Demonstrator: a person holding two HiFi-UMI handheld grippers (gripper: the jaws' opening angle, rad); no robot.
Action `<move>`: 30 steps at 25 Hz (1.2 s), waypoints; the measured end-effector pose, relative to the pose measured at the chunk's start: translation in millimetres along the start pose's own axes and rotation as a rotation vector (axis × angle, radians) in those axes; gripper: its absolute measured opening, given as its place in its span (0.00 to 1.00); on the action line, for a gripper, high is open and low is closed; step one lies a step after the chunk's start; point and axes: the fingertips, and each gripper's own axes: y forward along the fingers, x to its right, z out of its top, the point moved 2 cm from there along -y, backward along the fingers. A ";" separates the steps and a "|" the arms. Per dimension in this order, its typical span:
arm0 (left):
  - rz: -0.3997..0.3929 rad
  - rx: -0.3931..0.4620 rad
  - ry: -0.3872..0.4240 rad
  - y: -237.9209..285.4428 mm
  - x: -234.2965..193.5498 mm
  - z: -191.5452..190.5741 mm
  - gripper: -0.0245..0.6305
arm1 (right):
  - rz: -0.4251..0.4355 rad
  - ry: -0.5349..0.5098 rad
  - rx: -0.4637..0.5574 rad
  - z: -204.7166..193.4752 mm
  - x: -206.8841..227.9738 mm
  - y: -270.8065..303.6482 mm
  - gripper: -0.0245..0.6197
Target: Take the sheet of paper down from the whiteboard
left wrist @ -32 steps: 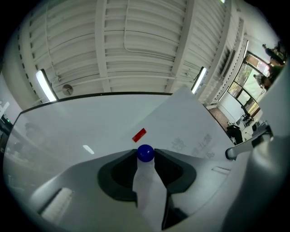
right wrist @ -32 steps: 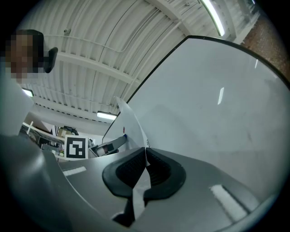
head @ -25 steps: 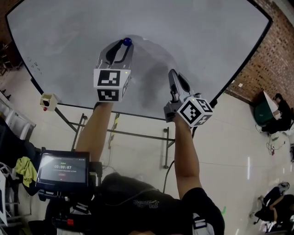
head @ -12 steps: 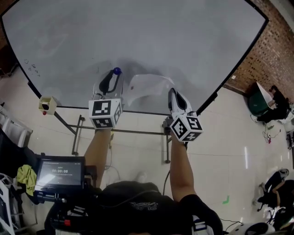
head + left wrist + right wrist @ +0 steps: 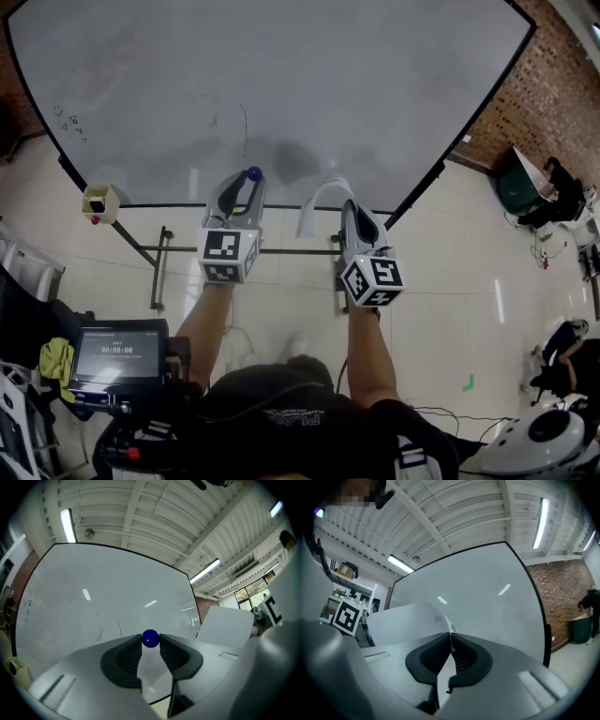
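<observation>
**Sheet held off the whiteboard by the right gripper**

The whiteboard [image 5: 281, 84] fills the upper part of the head view, and faint pen marks are seen on its left half. The left gripper [image 5: 247, 186] is held just in front of the board's lower edge. Its jaws are clamped on a small blue ball [image 5: 150, 638], which is pinched between their tips. Just right of it, the sheet of paper [image 5: 317, 197] is seen between the two grippers, curled and roughly upright. It is off the board's surface and in front of the board's lower edge. One edge of the sheet is grasped by the right gripper [image 5: 347, 208], whose jaws are pressed together on the paper with no gap seen in the right gripper view. The rest of the sheet is bent away toward the left gripper. The two grippers are held side by side, near each other but apart. At the far right, a brick wall [image 5: 553, 103] is seen beyond the board.
</observation>
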 end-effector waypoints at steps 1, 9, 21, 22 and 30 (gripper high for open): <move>-0.008 0.000 -0.010 -9.0 1.0 -3.1 0.22 | -0.001 -0.012 -0.003 -1.4 -8.0 -6.2 0.06; -0.020 -0.043 -0.001 -36.3 -1.5 -30.5 0.22 | -0.046 -0.163 -0.032 -16.5 -44.6 -34.7 0.06; -0.029 -0.067 -0.010 -44.2 3.7 -46.6 0.22 | -0.092 -0.192 -0.058 -32.4 -43.4 -40.1 0.06; -0.027 -0.070 -0.017 -45.7 3.2 -49.0 0.22 | -0.098 -0.188 -0.058 -33.9 -41.6 -41.1 0.06; -0.011 -0.083 -0.008 -49.2 1.4 -54.6 0.22 | -0.115 -0.191 -0.066 -39.8 -37.7 -43.2 0.06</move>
